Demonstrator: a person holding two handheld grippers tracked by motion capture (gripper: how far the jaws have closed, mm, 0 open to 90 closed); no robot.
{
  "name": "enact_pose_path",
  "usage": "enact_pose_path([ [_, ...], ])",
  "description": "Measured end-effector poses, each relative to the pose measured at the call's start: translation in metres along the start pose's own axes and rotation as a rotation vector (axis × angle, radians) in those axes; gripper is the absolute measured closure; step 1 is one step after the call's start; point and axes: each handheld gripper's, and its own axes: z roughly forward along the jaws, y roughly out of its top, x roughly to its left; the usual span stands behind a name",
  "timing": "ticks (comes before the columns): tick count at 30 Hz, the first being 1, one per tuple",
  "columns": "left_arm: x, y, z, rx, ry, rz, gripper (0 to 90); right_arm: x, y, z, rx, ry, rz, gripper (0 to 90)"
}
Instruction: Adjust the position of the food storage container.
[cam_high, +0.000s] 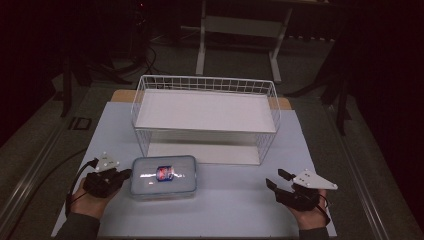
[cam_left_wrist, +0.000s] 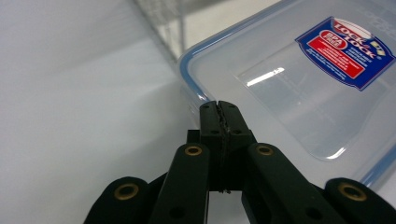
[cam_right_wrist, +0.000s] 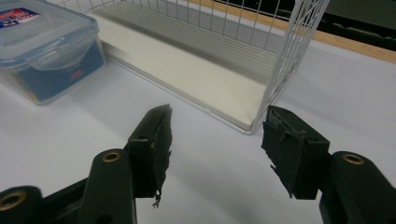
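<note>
Container (cam_high: 164, 176), clear plastic with a blue-sealed lid and a sticker on top, sits on the white table (cam_high: 235, 210) just in front of the wire rack (cam_high: 205, 117), left of centre. High view: left gripper (cam_high: 126, 173) comes in from the left at the container's left edge, apparently touching it. My read is a sideways push with closed tips rather than a grab, as the box is too wide for these jaws. Right gripper (cam_high: 274, 184) rests well apart on the right, nothing near it, likely waiting to brace or receive.

Left gripper view: jaws pressed together with no gap and nothing between them, tips (cam_left_wrist: 219, 112) at the lid's (cam_left_wrist: 299, 88) near-left rim, right by the blue seal. Contact looks likely; can't confirm from this angle.

Right gripper view: jaws parted to a moderate gap, empty, worn pads (cam_right_wrist: 161, 140) hanging over bare table. They aim at the rack's front corner post (cam_right_wrist: 280, 70); container off to the upper left (cam_right_wrist: 46, 46).
</note>
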Motion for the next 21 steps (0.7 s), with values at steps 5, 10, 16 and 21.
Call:
enact_pose_path([
  [5, -0.019, 0.01, 0.008, 0.005, -0.034, 0.029, 89.4, 0.0, 0.0, 0.0, 0.0, 0.001, -0.001, 41.6],
  [10, -0.036, 0.021, 0.017, 0.008, -0.064, 0.055, 89.4, 0.0, 0.0, 0.0, -0.001, 0.002, 0.002, 41.6],
  [16, -0.054, 0.033, 0.029, 0.003, -0.087, 0.084, 89.4, 0.0, 0.001, 0.0, -0.002, 0.003, 0.0, 41.5],
  [21, -0.066, 0.04, 0.039, -0.017, -0.111, 0.08, 89.4, -0.001, 0.0, -0.001, -0.004, 0.003, 0.002, 41.6],
])
